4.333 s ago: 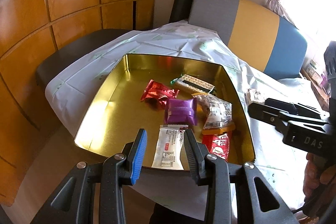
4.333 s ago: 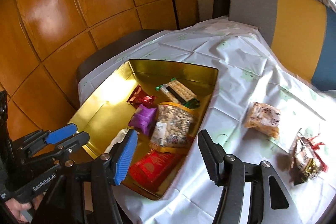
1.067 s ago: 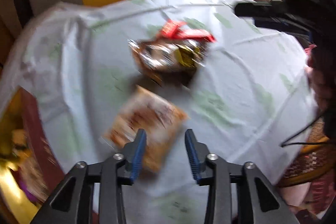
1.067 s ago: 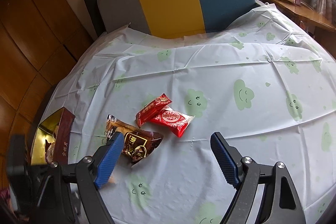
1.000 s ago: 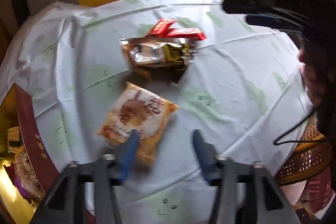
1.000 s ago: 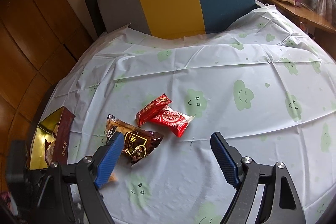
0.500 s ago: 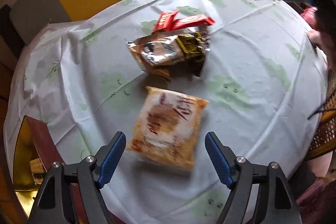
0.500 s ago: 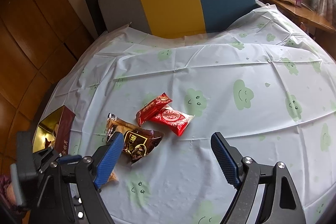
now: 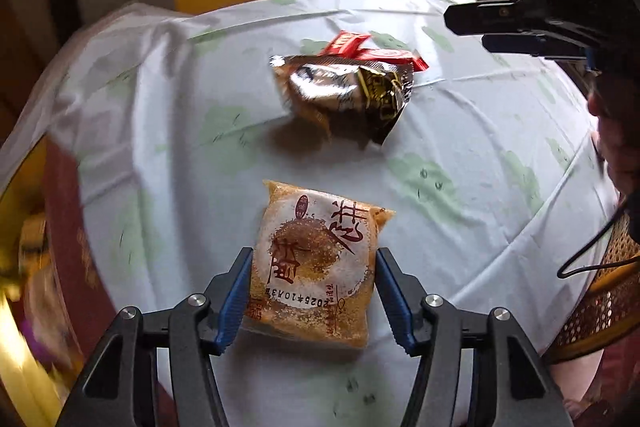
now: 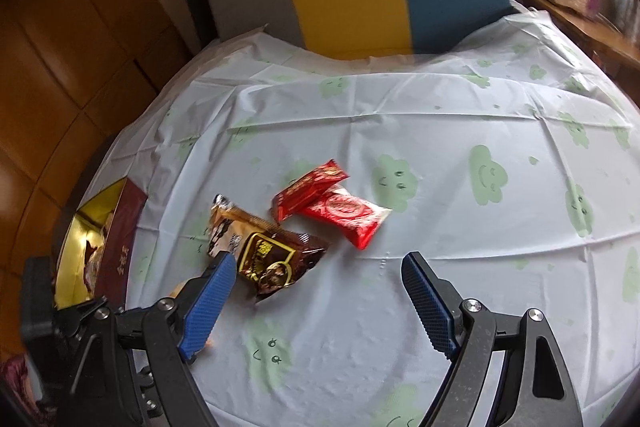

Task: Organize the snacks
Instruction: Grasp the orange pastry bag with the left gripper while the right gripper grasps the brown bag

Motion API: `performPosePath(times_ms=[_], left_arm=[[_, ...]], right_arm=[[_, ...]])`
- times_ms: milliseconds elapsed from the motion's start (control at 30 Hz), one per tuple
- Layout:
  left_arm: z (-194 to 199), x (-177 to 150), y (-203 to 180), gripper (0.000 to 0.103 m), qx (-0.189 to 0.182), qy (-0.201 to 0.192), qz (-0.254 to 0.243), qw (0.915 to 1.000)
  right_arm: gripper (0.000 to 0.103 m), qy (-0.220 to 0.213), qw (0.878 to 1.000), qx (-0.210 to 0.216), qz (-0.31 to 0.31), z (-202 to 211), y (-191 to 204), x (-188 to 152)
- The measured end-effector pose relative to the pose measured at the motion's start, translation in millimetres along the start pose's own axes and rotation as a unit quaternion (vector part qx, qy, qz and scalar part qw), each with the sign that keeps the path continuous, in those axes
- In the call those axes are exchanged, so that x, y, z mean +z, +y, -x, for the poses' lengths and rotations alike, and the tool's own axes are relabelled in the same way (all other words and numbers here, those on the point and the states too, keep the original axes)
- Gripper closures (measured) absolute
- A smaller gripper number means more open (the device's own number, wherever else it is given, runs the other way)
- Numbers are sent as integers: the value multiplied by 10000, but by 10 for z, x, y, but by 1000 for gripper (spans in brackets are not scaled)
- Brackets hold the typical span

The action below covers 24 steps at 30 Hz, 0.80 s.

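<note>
orange pastry packet (image 9: 316, 263) lies flat on the tablecloth (image 9: 460, 155), its long axis running away between the left gripper (image 9: 310, 297) pads, which have just been closing and flank its sides. right gripper (image 10: 316, 301) hovers apart, empty, farther off.

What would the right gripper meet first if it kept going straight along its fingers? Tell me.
Most likely bare tablecloth. The right gripper stands open, nothing between its fingers. The dark brown snack packet lies by its left fingertip and the red packets slightly left of centre, so depth may deceive.
</note>
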<state>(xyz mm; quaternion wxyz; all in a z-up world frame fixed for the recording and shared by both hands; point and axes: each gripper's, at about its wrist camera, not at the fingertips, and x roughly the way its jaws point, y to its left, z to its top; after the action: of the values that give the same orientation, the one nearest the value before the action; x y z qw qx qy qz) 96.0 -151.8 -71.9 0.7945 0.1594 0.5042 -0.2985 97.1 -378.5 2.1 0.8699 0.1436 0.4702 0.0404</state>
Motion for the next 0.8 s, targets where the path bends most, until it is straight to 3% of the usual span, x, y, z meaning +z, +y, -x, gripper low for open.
performPosePath(times_ms=[300,433,533,700,800], left_arm=[[119,-340,65,42,-123,-424,555,9975],[112,-361,53,42,-145,-490,561,9971],[116,-388,83,42,-218,-542,644,9962],[114,-405,93,42,-245,-593,701,9955],[119,-409,105,42,-274,-602,747,9950]], right_arm=[[24,405,9890,22,1426,-221,502,-84],[24,697,9698,-67,2336,-409,738,10],[24,982,9476,-291,3025,-614,857,45],[22,1432,9197,-450,3628,-908,895,41],[22,1482,9170,-566,3661,-1031,867,72]])
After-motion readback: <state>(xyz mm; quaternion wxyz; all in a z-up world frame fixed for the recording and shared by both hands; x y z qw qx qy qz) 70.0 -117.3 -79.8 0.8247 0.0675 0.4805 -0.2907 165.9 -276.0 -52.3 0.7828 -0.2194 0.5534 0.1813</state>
